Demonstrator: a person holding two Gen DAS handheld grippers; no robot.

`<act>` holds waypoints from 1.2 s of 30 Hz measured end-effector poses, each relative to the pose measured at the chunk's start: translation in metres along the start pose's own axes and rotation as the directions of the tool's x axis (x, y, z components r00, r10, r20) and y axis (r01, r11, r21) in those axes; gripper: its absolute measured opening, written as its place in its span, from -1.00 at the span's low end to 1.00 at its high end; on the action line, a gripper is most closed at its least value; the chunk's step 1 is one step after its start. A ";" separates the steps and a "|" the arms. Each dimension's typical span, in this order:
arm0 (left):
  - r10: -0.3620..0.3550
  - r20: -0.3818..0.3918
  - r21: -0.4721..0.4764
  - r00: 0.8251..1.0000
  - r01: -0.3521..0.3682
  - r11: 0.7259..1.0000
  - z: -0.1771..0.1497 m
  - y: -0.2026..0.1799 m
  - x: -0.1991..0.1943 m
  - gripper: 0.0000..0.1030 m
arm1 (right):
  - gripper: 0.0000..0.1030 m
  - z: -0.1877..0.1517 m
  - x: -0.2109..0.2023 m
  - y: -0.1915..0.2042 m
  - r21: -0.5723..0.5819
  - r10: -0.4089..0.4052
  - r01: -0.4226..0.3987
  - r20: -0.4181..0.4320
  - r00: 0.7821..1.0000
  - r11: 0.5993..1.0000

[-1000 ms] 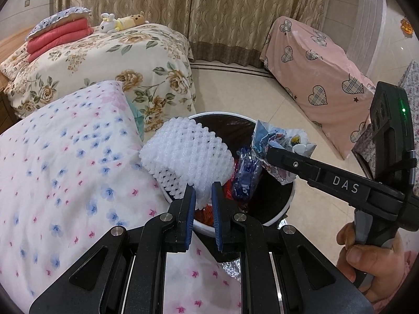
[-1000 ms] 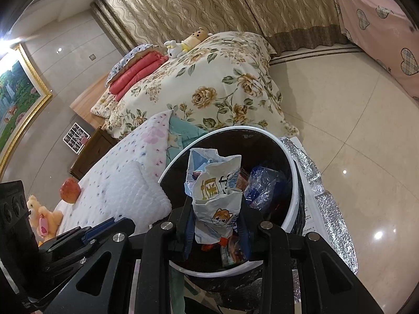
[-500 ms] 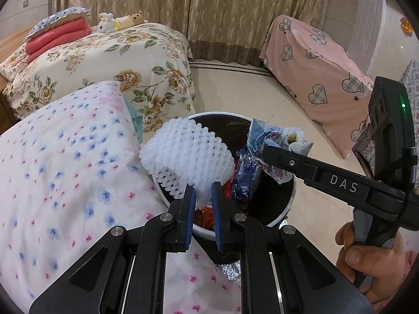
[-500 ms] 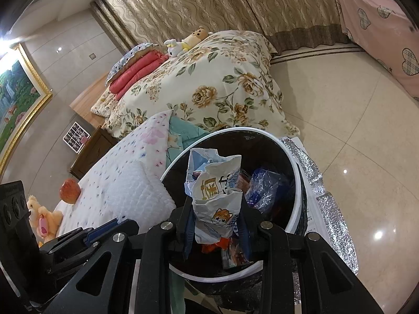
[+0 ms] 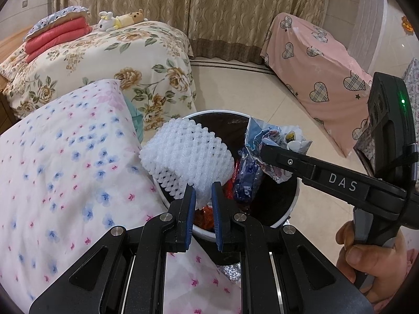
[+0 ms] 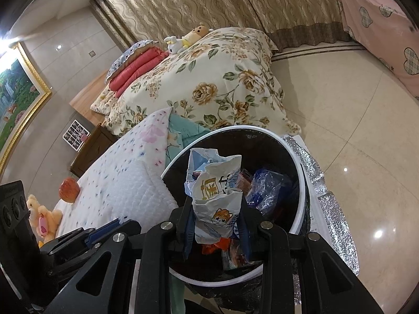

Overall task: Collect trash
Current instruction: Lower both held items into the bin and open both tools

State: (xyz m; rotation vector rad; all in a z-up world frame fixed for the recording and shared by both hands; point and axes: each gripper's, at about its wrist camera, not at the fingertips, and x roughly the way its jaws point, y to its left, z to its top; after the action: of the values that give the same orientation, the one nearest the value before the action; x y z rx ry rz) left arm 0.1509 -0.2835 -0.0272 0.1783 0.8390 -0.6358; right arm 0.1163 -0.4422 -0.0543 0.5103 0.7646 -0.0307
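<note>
White foam netting [image 5: 187, 157], glossy floor tiles [image 6: 353, 110]

Soft, even indoor light fills both fisheye views. Small ceiling-lamp glints dot the glossy cream tiled floor [image 6: 353, 130]; a bright flare burns at the right view's upper-left edge. Edges curve and darken; focus stays sharp.

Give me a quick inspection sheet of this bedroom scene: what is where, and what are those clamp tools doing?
Surface: glossy beige tiled floor.
Job's things: white foam fruit net and crumpled printed snack bag, both held over the round white-rimmed bin.
Clutter: blue and red wrappers already in the bin.
Grippers: left hand-held gripper shut on the foam net; right hand-held gripper shut on the snack bag.
Cables: nothing seen.
Surroundings: floral bed, patterned curtains, pink heart-print cover.
</note>
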 end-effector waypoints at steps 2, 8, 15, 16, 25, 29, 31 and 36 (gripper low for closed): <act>0.001 0.000 0.001 1.000 -0.001 1.000 0.000 0.000 0.000 -0.77 | -0.40 0.001 0.000 0.000 0.000 0.001 -0.001 0.000 1.000 1.000; 0.002 -0.002 0.005 1.000 -0.002 1.000 0.001 -0.001 0.001 -0.77 | -0.40 0.002 0.002 0.000 0.000 -0.001 0.001 -0.001 1.000 1.000; 0.002 -0.004 0.006 1.000 -0.002 1.000 0.002 -0.001 0.002 -0.77 | -0.38 0.001 0.002 0.000 0.006 0.002 -0.002 -0.004 1.000 1.000; 0.003 -0.003 0.006 1.000 -0.002 1.000 0.002 -0.001 0.002 -0.76 | -0.38 0.002 0.003 0.000 0.006 0.001 -0.001 -0.005 1.000 1.000; 0.005 -0.002 -0.001 1.000 -0.005 1.000 0.002 0.005 0.000 -0.67 | -0.25 0.002 0.004 0.000 0.007 -0.001 0.001 -0.009 1.000 1.000; 0.017 0.011 -0.020 1.000 -0.017 1.000 -0.002 0.011 -0.006 -0.13 | 0.02 0.000 0.002 0.000 0.018 0.001 -0.001 -0.007 1.000 1.000; 0.013 0.016 -0.029 1.000 -0.013 0.999 -0.003 0.015 -0.010 -0.10 | 0.14 0.000 0.001 0.000 0.020 0.000 0.000 0.000 1.000 1.000; 0.021 0.033 -0.056 0.999 -0.019 0.998 -0.010 0.023 -0.022 0.02 | 0.32 0.000 -0.007 0.002 0.026 0.003 -0.003 0.017 1.000 1.000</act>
State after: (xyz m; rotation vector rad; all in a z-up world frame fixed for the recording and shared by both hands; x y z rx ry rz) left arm 0.1474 -0.2510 -0.0199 0.1252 0.8210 -0.5947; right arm 0.1110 -0.4416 -0.0487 0.5350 0.7476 -0.0419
